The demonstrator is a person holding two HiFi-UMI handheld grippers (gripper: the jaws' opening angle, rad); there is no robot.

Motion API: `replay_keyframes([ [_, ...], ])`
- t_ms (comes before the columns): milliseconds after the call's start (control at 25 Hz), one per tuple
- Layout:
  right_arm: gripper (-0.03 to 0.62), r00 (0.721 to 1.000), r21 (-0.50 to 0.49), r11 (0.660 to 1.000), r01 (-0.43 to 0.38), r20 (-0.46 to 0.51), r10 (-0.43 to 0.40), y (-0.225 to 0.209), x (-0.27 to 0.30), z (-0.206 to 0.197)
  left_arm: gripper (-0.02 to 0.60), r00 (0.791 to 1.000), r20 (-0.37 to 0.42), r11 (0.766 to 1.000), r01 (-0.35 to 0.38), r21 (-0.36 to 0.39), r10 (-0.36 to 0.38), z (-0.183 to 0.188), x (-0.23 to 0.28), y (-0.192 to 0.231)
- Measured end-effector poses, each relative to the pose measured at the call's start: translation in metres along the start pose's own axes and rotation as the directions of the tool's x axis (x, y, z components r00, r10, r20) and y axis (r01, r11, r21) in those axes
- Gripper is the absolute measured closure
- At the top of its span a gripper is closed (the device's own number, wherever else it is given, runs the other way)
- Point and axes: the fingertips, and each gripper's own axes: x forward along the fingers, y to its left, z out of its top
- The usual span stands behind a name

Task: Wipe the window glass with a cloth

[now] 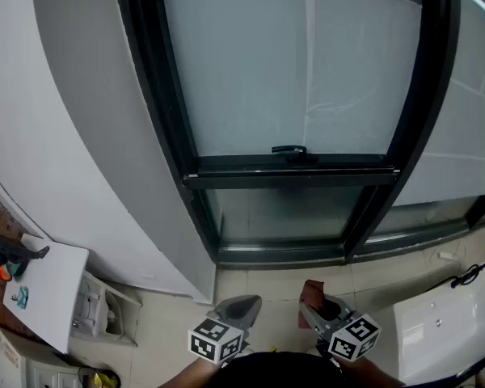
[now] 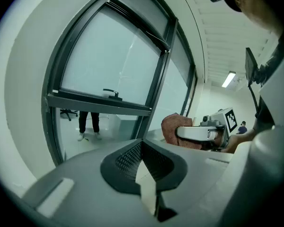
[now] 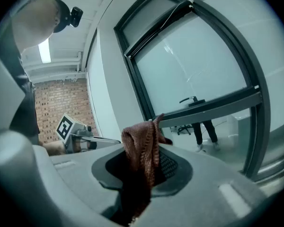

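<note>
The window glass point(image 1: 291, 63) is a frosted pane in a dark frame with a black handle point(image 1: 288, 149) on its lower rail; both gripper views also show it point(image 2: 104, 60) point(image 3: 199, 56). My right gripper point(image 1: 317, 299) is held low in front of the window, shut on a reddish-brown knitted cloth point(image 3: 142, 150) that sticks up from its jaws. That cloth point(image 1: 311, 291) is well short of the glass. My left gripper point(image 1: 239, 305) is beside it, jaws shut with nothing between them. The left gripper view shows the right gripper point(image 2: 199, 134) and the cloth point(image 2: 173, 126).
A white table point(image 1: 52, 297) with small tools stands at the lower left, and a white cabinet point(image 1: 444, 322) at the lower right. A black cable point(image 1: 469, 275) lies near the sill. A person's legs point(image 2: 87, 122) show through the lower pane. A brick wall point(image 3: 57, 103) is to the left.
</note>
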Motion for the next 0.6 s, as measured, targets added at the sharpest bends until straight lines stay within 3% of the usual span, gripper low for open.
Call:
replay_keyframes([
  [360, 0.516, 1.000, -0.028, 0.999, -0.026, 0.002, 0.026, 0.053, 0.050, -0.002, 0.565, 1.000, -0.008, 1.000, 0.008, 0.003, -0.008, -0.005, -0.048, 0.037],
  [600, 0.516, 0.999, -0.070, 0.997, -0.011, 0.046, 0.015, 0.051, 0.074, 0.024, 0.565, 1.000, 0.007, 1.000, 0.011, -0.011, -0.010, 0.003, -0.051, 0.058],
])
